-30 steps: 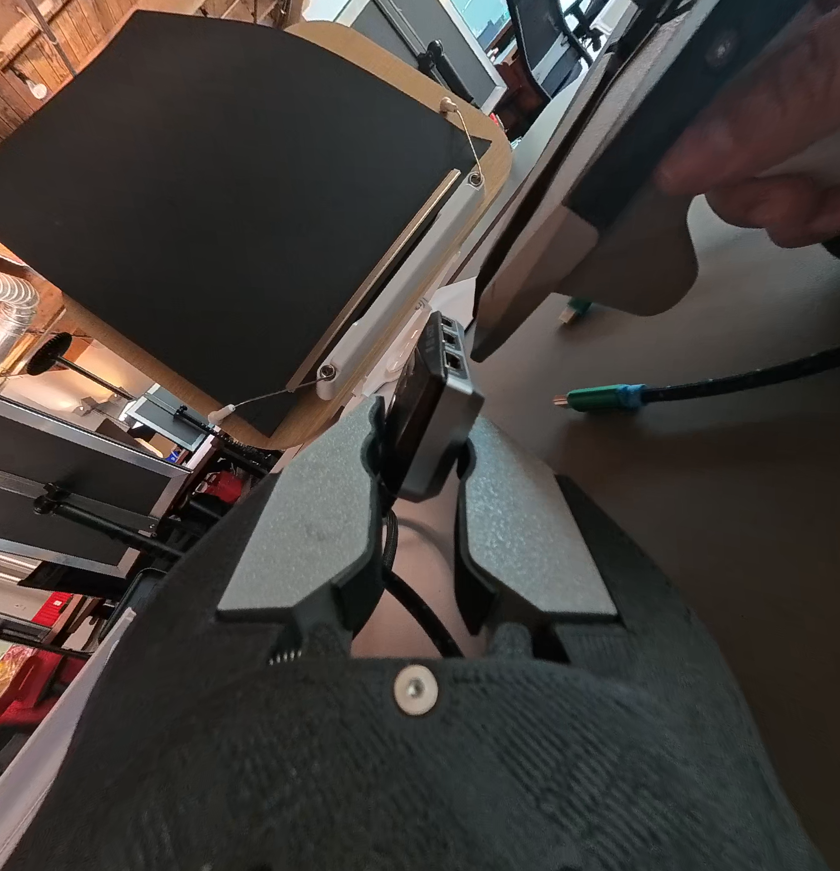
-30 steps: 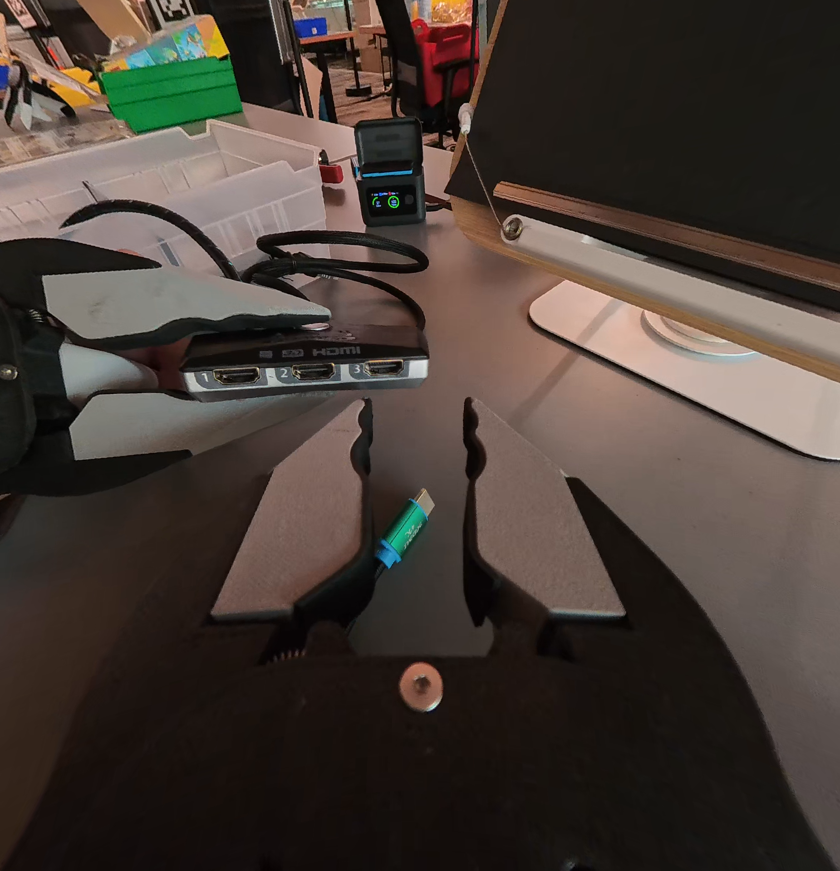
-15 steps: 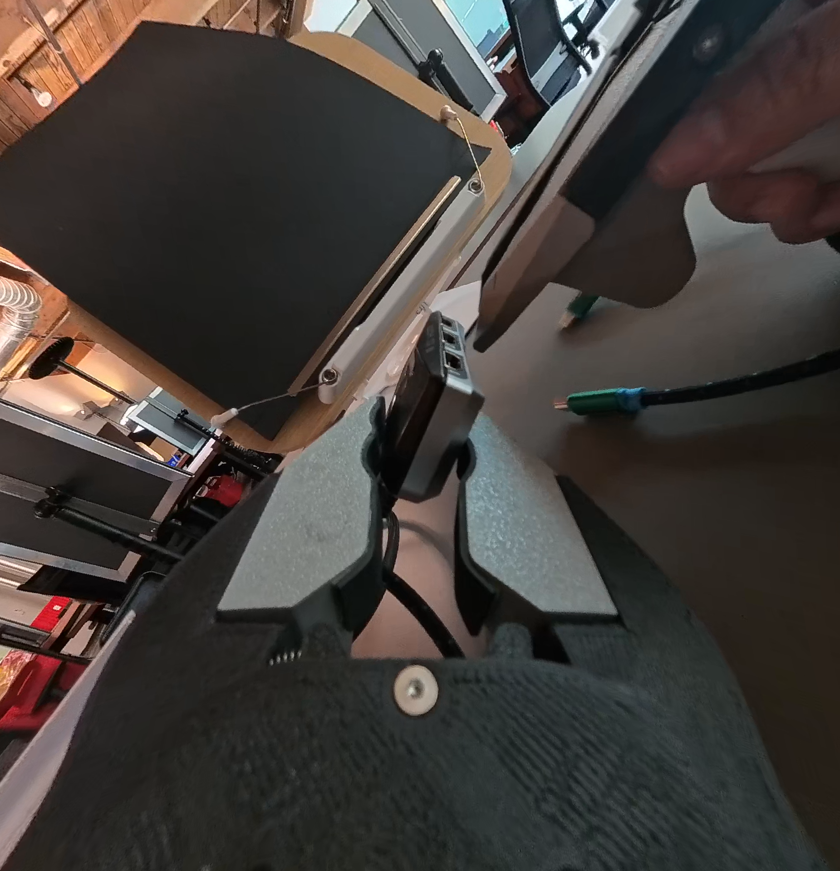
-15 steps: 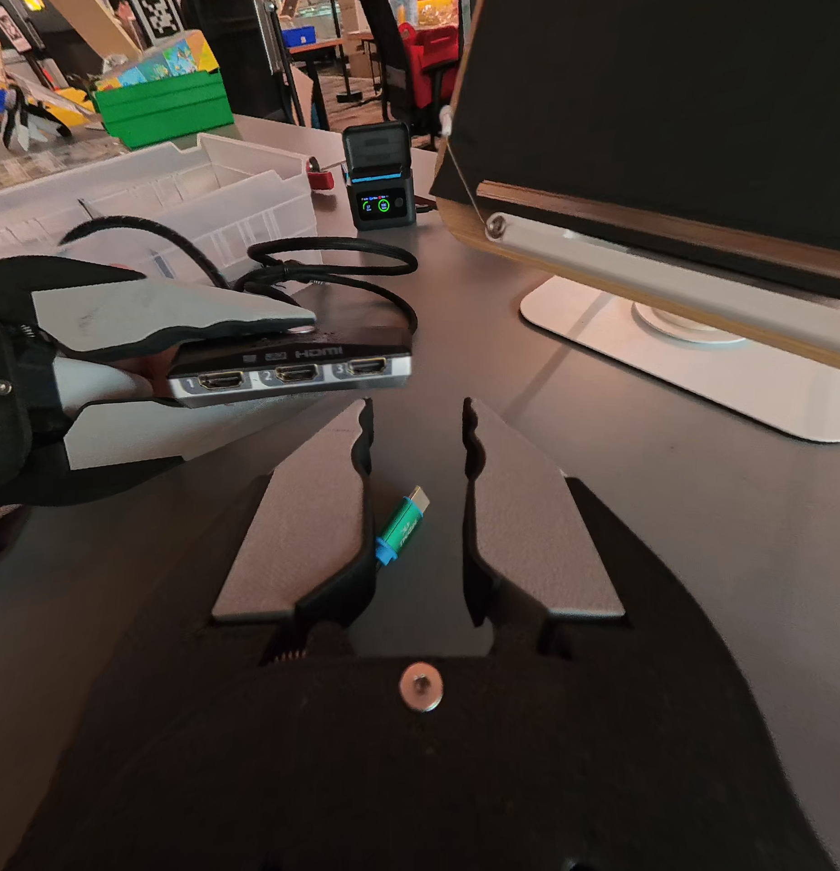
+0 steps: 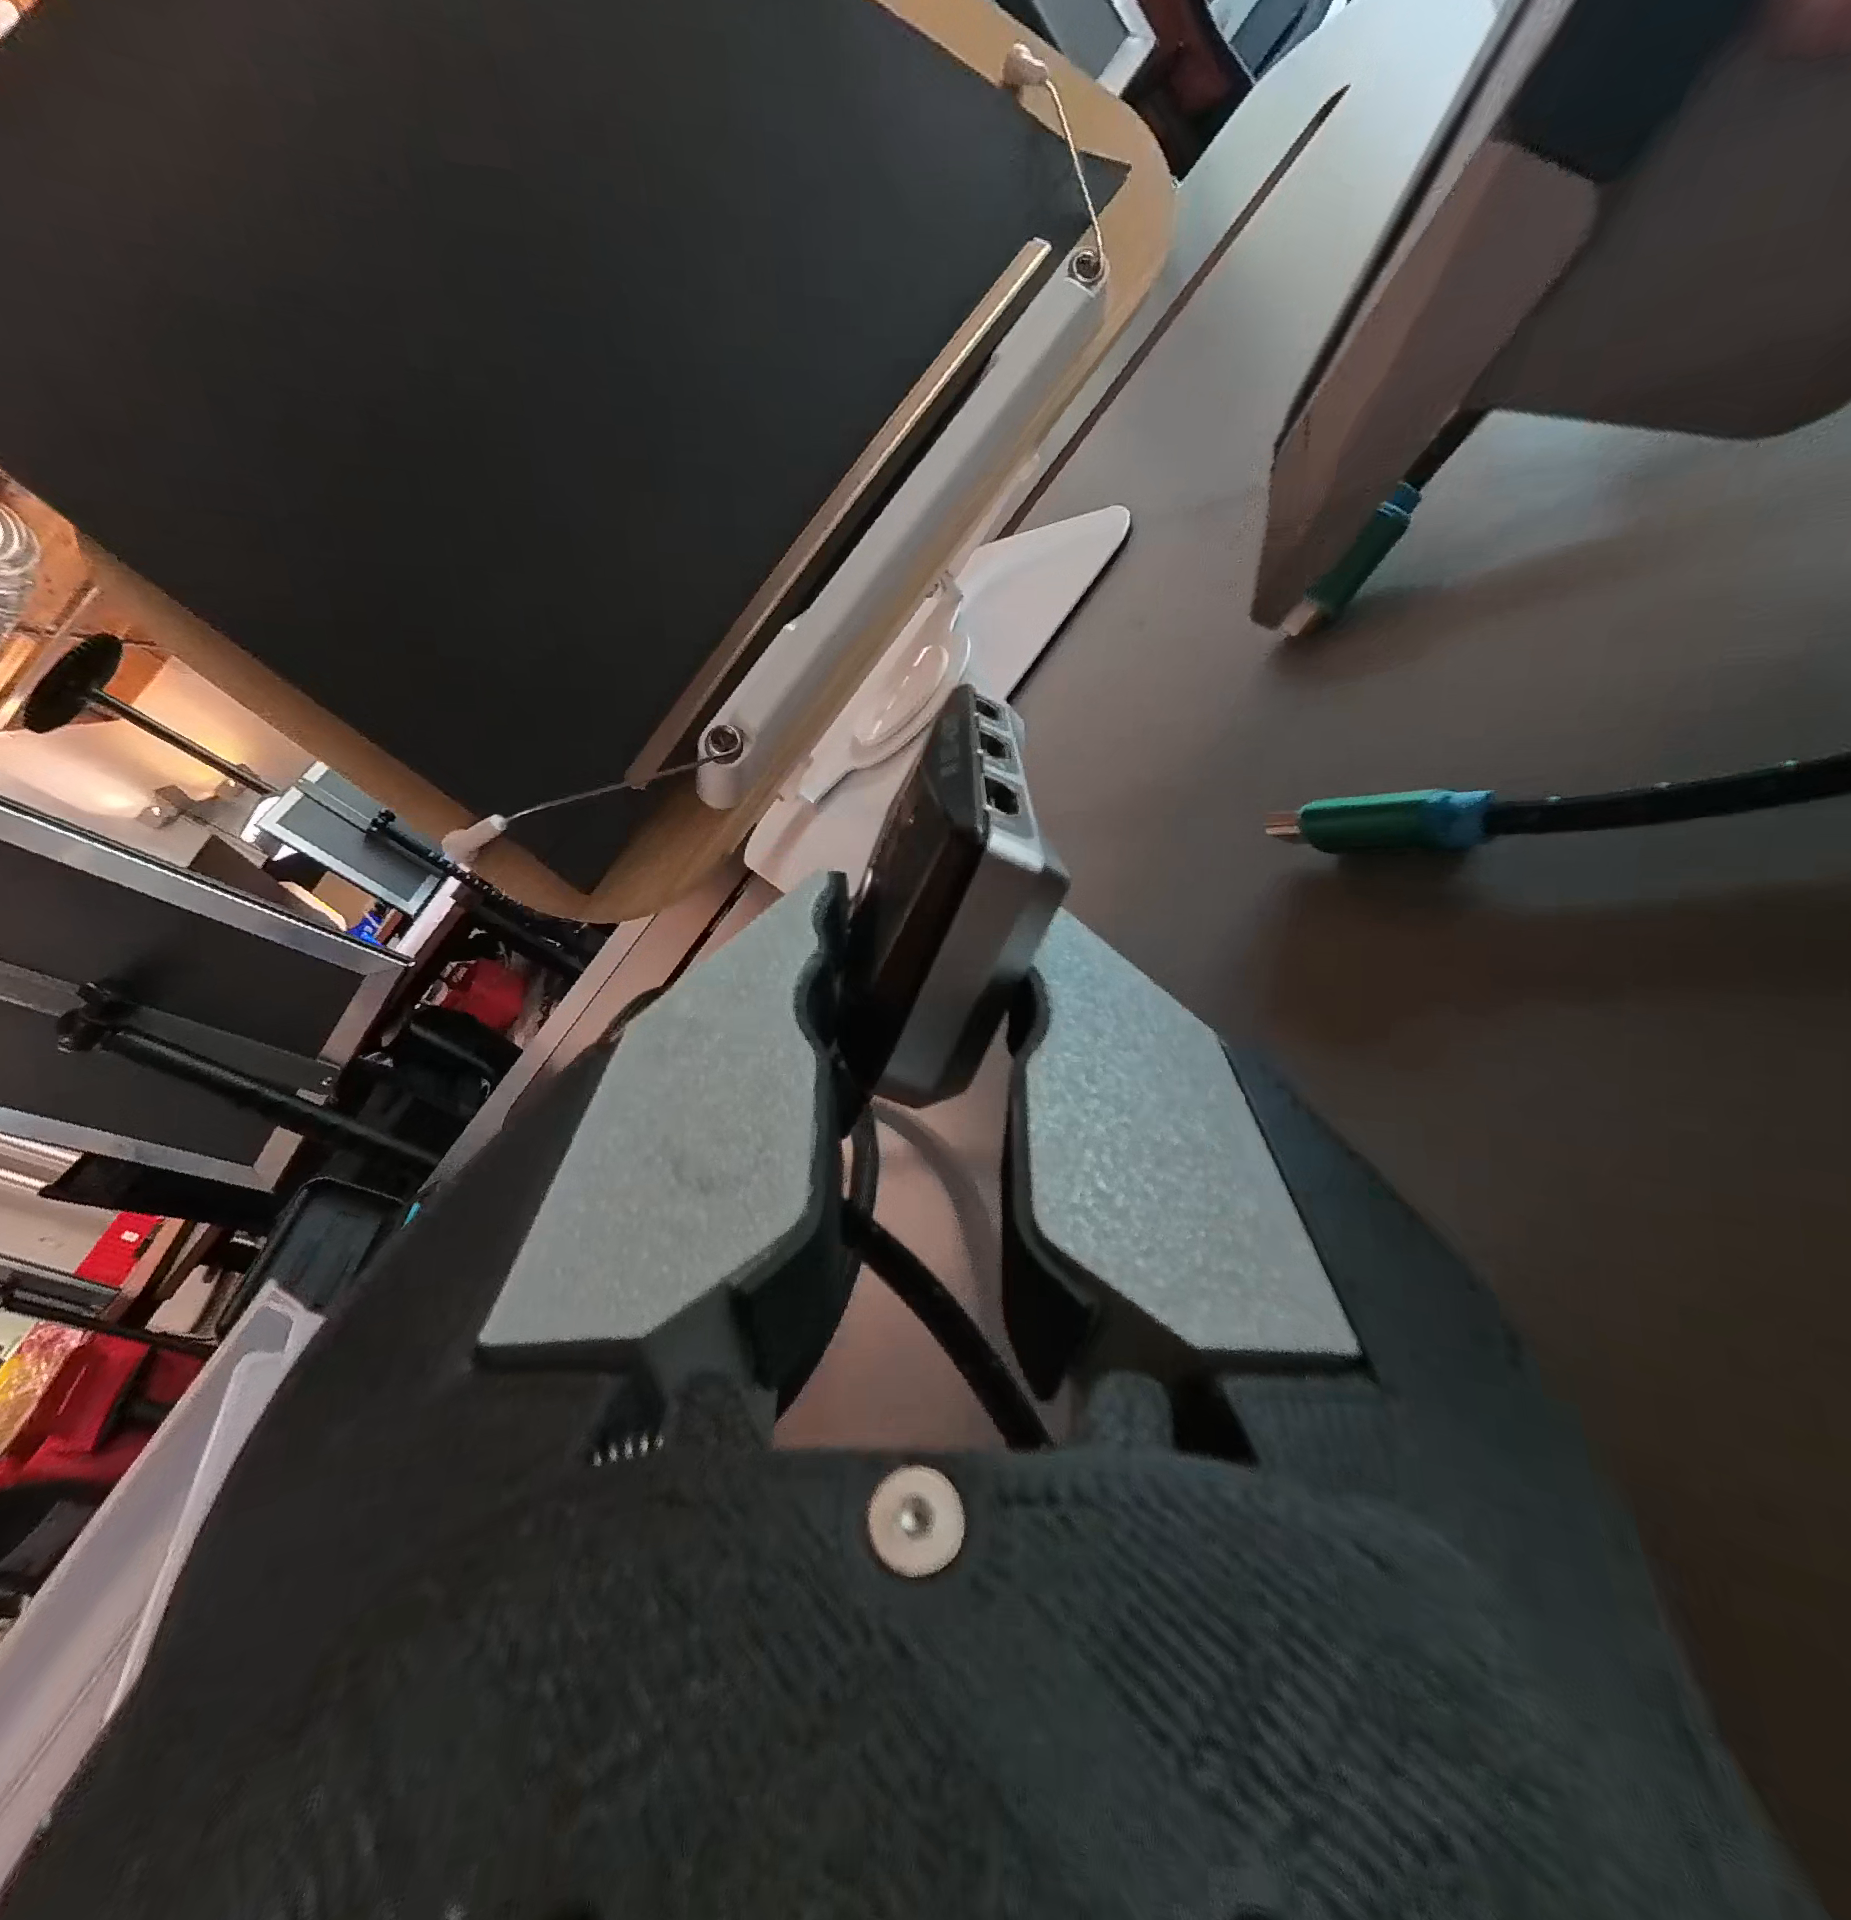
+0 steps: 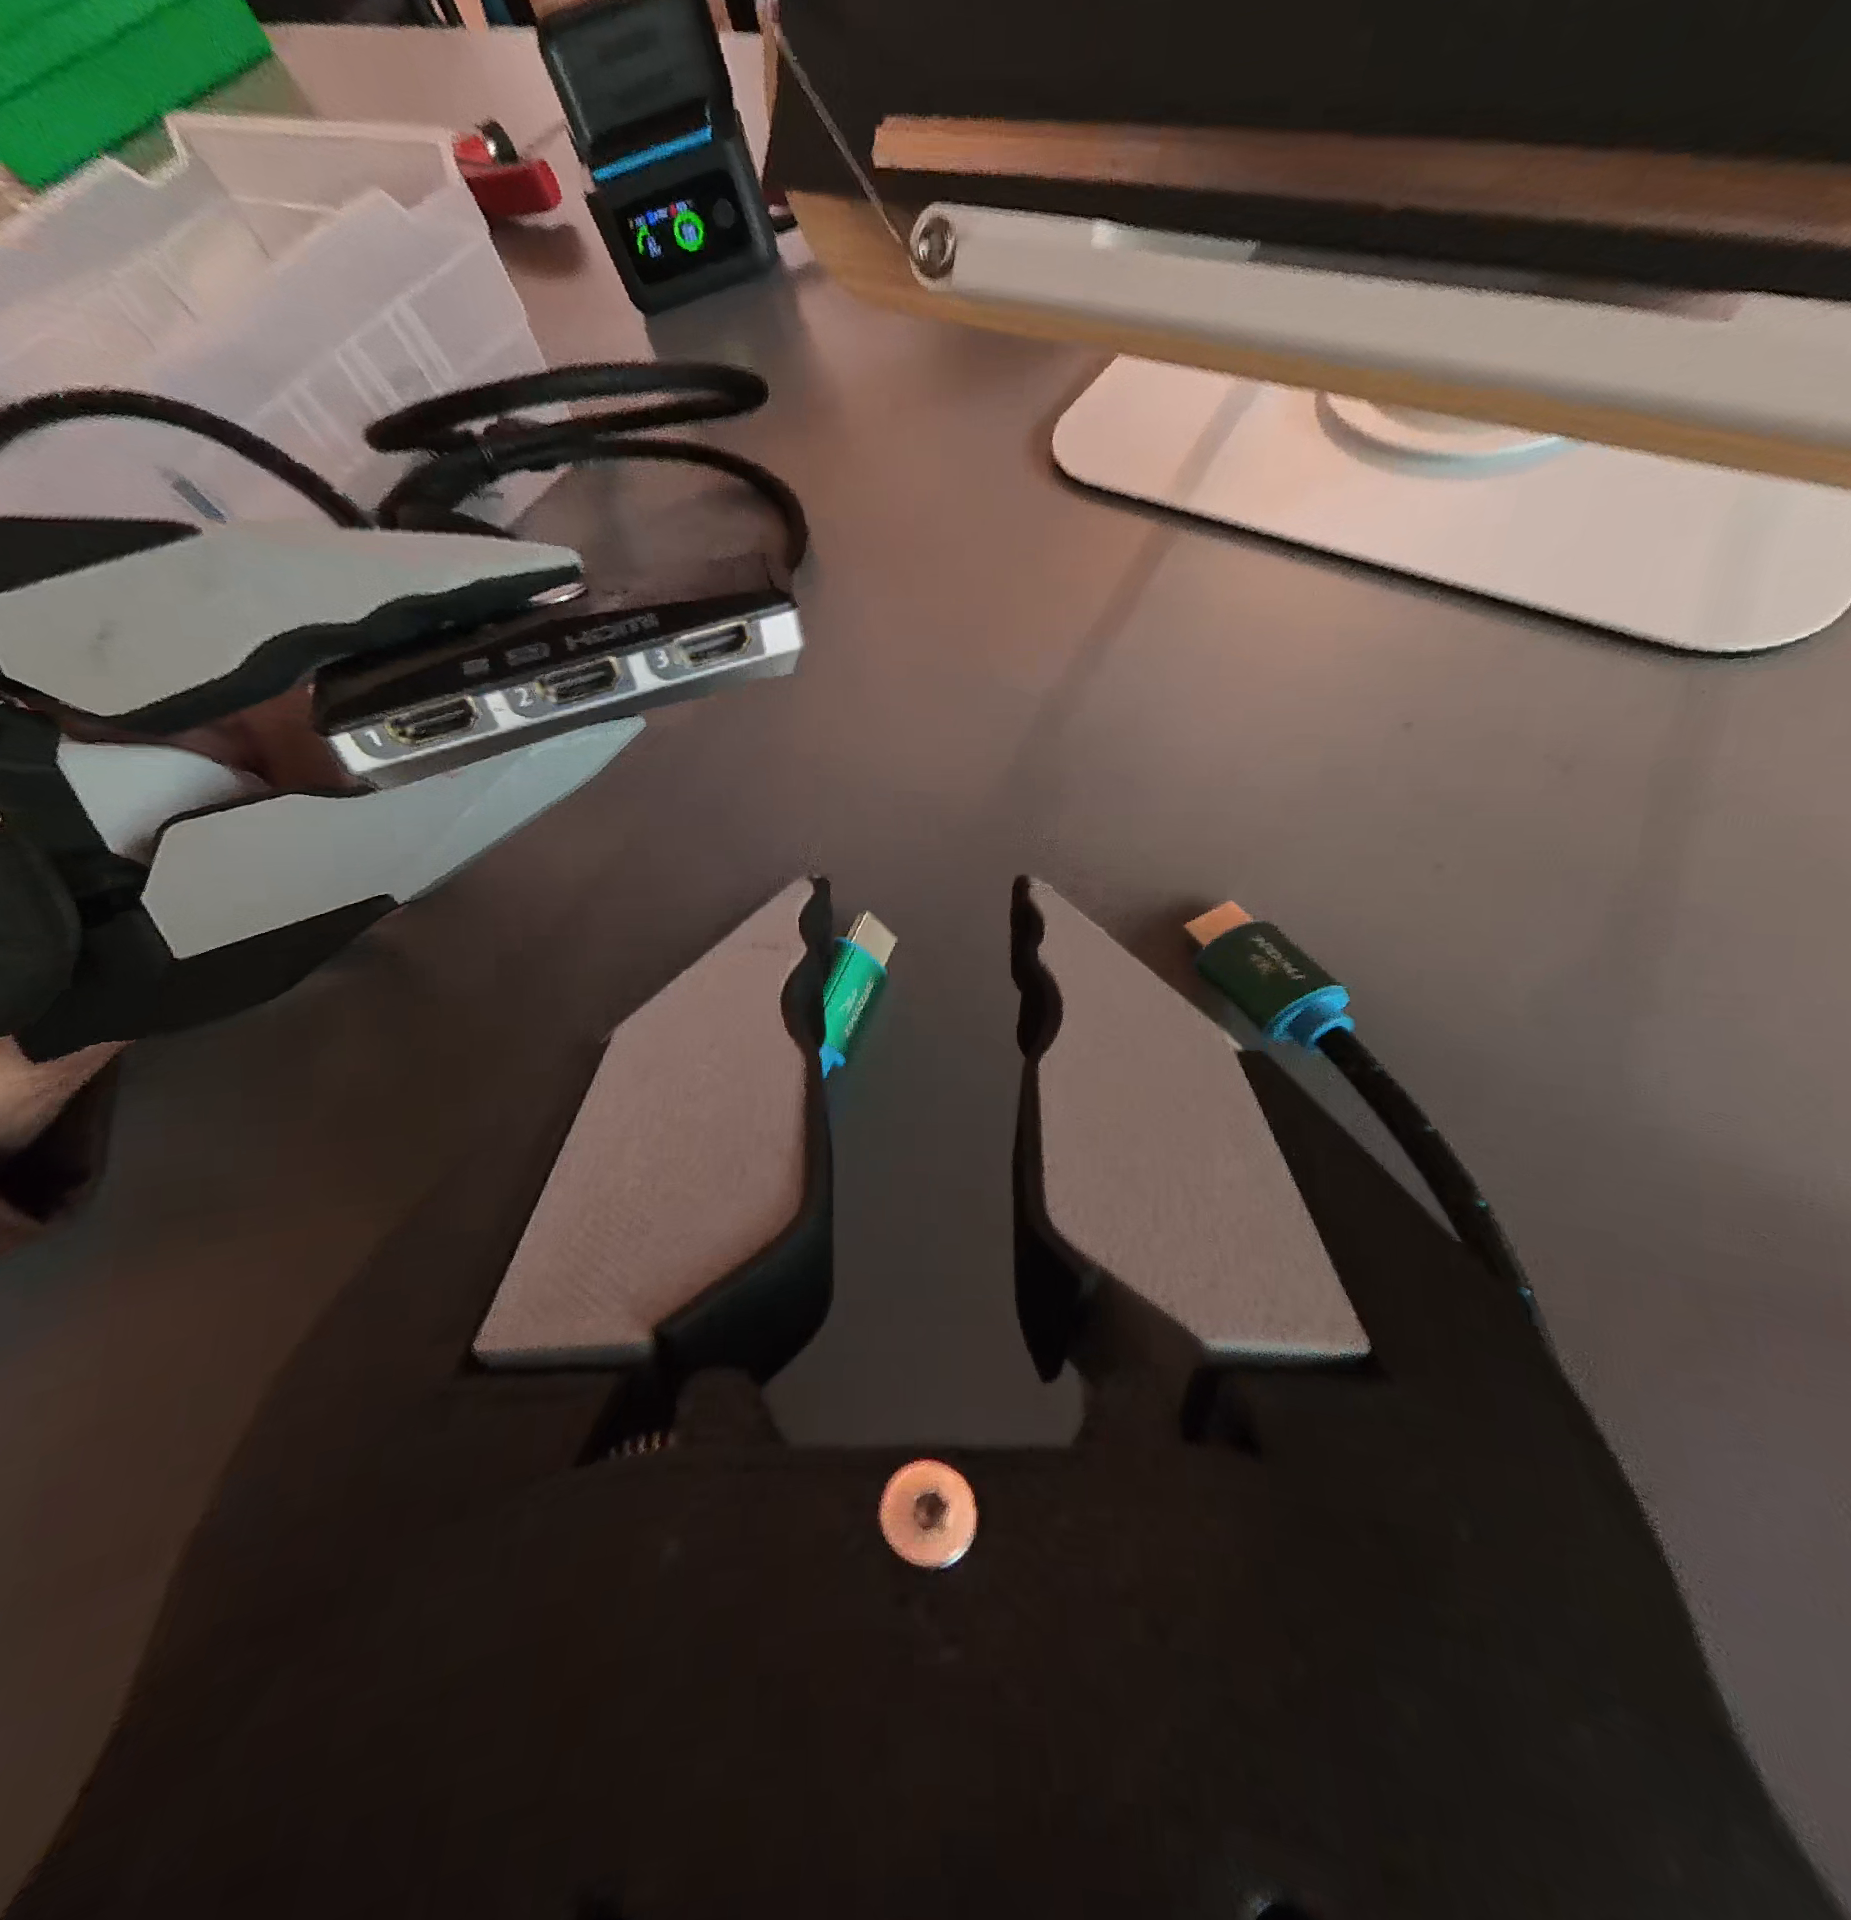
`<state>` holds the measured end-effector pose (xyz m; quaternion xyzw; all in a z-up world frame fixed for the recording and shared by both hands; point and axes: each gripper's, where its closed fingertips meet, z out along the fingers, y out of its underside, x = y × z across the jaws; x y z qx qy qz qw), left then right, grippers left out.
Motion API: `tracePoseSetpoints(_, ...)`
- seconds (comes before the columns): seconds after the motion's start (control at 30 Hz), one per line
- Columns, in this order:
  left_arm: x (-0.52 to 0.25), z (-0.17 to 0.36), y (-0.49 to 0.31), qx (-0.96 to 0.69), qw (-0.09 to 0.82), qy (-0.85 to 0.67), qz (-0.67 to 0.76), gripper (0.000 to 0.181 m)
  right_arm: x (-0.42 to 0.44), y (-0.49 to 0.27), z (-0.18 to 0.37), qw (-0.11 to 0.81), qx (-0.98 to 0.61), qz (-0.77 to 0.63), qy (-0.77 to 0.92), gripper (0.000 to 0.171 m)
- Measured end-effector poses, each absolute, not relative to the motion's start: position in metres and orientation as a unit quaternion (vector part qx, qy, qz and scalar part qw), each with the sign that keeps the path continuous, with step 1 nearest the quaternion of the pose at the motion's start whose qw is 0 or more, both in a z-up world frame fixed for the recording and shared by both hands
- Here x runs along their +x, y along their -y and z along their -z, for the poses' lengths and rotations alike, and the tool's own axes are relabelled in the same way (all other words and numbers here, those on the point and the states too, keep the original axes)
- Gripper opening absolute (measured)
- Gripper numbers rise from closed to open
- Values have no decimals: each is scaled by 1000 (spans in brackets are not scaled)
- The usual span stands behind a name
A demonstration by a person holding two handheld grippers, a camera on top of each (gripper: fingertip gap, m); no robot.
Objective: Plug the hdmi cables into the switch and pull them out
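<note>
My left gripper (image 5: 926,966) is shut on the black and silver HDMI switch (image 5: 962,883) and holds it above the dark table, ports facing the right gripper. In the right wrist view the switch (image 6: 578,675) shows three empty ports, clamped in the left gripper (image 6: 609,655). My right gripper (image 6: 919,904) is open and low over the table. A green HDMI plug (image 6: 853,987) lies between its fingers, close to the left finger. A second green plug (image 6: 1264,977) with a black cable lies just right of the right finger. Both plugs show in the left wrist view: one (image 5: 1357,566) under the right gripper (image 5: 1420,364), one (image 5: 1378,821) apart.
A white monitor stand base (image 6: 1523,520) and a black panel with a wooden rim (image 6: 1316,166) stand at the back right. A coiled black cable (image 6: 588,416), a clear plastic bin (image 6: 277,291) and a small black device with a lit screen (image 6: 672,218) sit at the back left.
My right gripper has moved forward and down over the plug, which now lies near its fingertips. The second plug has come into view. The switch has tilted slightly in my left gripper.
</note>
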<state>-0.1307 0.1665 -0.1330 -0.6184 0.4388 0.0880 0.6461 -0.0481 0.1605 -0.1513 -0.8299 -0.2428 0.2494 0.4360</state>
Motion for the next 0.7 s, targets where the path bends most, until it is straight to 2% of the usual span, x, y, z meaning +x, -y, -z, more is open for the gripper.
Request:
tracePoseSetpoints(0.1, -130, 136, -167, -619, 641, -444, -93, 28, -58, -150, 159, 404, -836, -255, 271, 27)
tracePoseSetpoints(0.3, -130, 137, -168, -627, 636, -443, -79, 28, -72, -132, 172, 356, -843, -259, 307, 29)
tracePoseSetpoints(0.47, -129, 139, -168, -632, 632, -443, -68, 29, -69, -135, 201, 324, -866, -188, 332, 29)
tracePoseSetpoints(0.5, -129, 139, -168, -632, 632, -443, -68, 28, -71, -136, 204, 324, -865, -180, 338, 26)
tracePoseSetpoints(0.53, -129, 139, -168, -631, 632, -444, -68, 28, -72, -136, 204, 329, -862, -175, 344, 16)
tracePoseSetpoints(0.7, -130, 139, -168, -633, 632, -442, -66, 28, -74, -141, 193, 369, -823, -118, 415, 14)
